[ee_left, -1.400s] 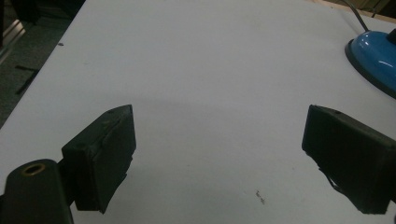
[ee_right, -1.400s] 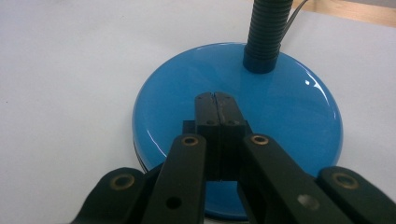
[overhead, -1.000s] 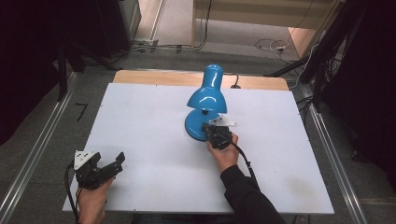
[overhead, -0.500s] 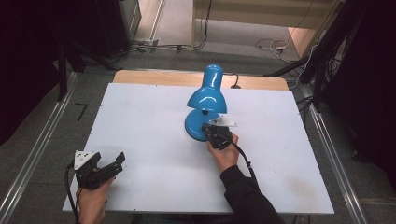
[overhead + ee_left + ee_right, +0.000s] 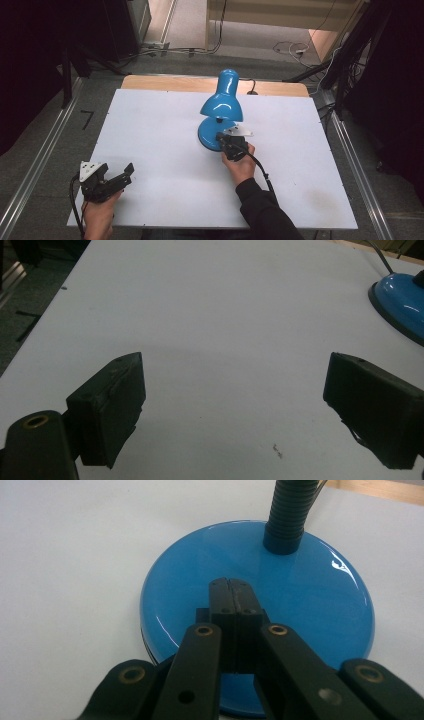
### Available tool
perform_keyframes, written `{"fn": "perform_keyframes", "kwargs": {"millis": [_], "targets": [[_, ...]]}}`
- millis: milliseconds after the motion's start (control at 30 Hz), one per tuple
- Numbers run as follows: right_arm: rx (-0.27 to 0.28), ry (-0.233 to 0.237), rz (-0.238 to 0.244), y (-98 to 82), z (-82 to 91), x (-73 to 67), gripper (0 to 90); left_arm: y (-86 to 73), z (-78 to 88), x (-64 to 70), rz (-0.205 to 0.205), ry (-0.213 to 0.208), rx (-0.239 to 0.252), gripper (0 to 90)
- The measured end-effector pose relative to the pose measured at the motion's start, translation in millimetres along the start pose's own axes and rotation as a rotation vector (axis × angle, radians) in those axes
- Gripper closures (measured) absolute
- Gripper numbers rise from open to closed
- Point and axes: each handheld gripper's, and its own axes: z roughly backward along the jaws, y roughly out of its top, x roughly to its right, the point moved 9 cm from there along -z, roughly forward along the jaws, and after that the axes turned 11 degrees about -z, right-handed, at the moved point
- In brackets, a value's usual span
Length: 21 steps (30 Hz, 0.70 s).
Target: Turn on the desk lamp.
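Observation:
A blue desk lamp [image 5: 222, 104] stands at the middle back of the white table [image 5: 150, 125], its shade tipped forward over its round base [image 5: 206, 136]. My right gripper [image 5: 224, 140] is shut, its jaws pressed together and lying on top of the glossy base [image 5: 310, 595], tips [image 5: 231, 587] pointing at the black ribbed neck [image 5: 289, 515]. A small black block [image 5: 202, 614] on the base pokes out beside the jaws. My left gripper [image 5: 124, 173] is held near the table's front left corner, open, with bare table between its jaws [image 5: 232, 405].
The lamp's base edge [image 5: 400, 300] sits far right in the left gripper view. A wooden strip [image 5: 165, 83] runs along the table's back edge, and the lamp's cord [image 5: 251, 91] leaves over it. Metal rails [image 5: 350, 150] flank the table.

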Motion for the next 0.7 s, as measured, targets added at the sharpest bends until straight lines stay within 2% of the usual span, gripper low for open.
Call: {"fn": "perform_keyframes", "kwargs": {"millis": [400, 567, 633, 700], "targets": [[0.004, -0.013, 0.01, -1.2, 1.5, 1.4, 87.8, 0.1, 0.1, 0.1, 0.001, -0.001, 0.001, 10.5], [0.0, -0.023, 0.029, -2.5, 2.0, 0.7, 87.9, 0.0, 0.1, 0.3, -0.003, 0.001, -0.001, 10.5], [0.002, -0.028, 0.054, -3.4, 2.8, -0.7, 87.9, -0.2, 0.1, 0.5, -0.005, 0.001, -0.003, 10.5], [-0.001, -0.022, 0.049, -3.9, 3.3, -1.5, 87.9, -0.1, 0.1, 0.8, -0.005, 0.0, -0.002, 10.5]]}}
